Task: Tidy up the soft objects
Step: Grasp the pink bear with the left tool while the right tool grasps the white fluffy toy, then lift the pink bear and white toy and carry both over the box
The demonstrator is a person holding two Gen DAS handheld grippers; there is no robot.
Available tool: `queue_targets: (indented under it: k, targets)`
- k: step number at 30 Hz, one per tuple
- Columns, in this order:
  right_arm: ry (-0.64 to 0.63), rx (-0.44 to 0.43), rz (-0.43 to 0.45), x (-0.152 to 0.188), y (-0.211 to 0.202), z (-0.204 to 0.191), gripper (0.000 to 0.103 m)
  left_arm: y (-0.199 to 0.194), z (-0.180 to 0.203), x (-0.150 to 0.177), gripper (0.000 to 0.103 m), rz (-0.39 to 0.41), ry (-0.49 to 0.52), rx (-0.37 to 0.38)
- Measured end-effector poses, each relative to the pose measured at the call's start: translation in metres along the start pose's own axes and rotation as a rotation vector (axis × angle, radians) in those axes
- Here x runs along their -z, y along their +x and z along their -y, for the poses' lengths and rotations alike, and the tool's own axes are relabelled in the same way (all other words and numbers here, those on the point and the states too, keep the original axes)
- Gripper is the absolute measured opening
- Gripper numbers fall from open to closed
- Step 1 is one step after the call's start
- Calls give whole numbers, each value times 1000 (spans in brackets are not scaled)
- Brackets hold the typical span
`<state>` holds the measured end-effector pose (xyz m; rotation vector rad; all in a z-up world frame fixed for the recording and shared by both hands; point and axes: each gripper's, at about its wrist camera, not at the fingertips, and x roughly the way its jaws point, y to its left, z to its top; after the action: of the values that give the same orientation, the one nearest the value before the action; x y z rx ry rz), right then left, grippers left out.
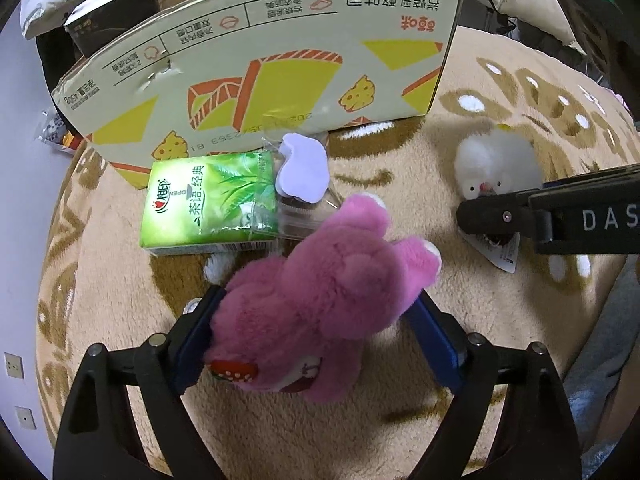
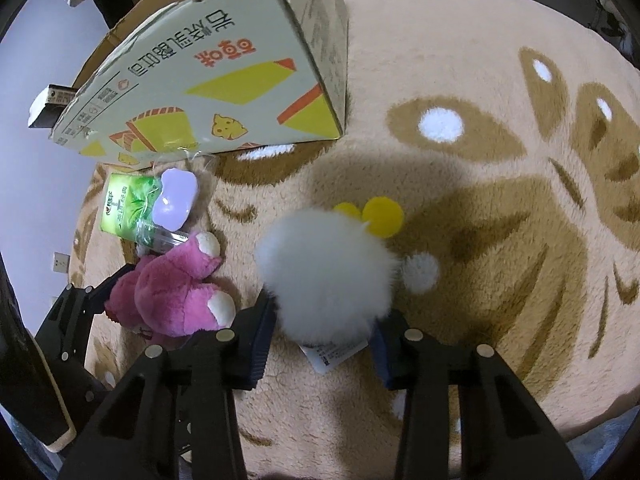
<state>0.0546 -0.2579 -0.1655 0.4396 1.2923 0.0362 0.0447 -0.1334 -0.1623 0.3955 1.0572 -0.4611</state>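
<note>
Fingers around fluffy pink plush bear, strawberry-patched.

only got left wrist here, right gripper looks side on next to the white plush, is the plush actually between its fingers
Observer: Yes. In the right wrist view the white plush sits between the right gripper fingers, one on each side. I cannot tell if they are squeezing it.
Operator: is the tag in the way
Observer: The tag lies flat on the rug, sticking out from under the plush on the near side, between the two fingers.
Operator: anything behind the plush
Observer: Two yellow discs poke out at its far edge, and a small white pom sits at its right.
</note>
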Motion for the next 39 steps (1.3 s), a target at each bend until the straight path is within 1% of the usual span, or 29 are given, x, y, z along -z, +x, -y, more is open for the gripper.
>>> queue_targets:
  k: [3,10,15,21,23,26,29,30,33,36,39]
  targets:
    - [12,-3,0,0,0,2,37,-1,0,0,88,1,-1,-2]
    - [25,-18,-1,-2,-1,9,37,-3,3,1,87,-7,7,-7]
    - [48,-39,-1,-5,-6,25,37,-2,2,1,87,-11,2,-3]
    - [32,-23,9,-6,-9,24,36,-3,-3,1,84,-6,-13,8]
    - [37,-28,13,-5,-9,22,36,-4,-7,0,82,-9,-29,16]
    - [35,-29,26,-5,-13,22,36,-7,-12,1,77,-12,-57,38]
    - [23,-35,40,-4,-20,23,36,-10,-14,3,69,-9,-56,40]
    - [19,-36,45,-3,-22,22,36,-11,-14,4,58,-9,-49,34]
    - [8,-41,60,-3,-27,21,36,-16,-13,5,58,3,-45,26]
    - [0,-47,82,-1,-34,21,36,-22,-9,6,58,17,-37,34]
    - [-8,-56,113,0,-43,18,36,-29,-7,7,58,39,-30,15]
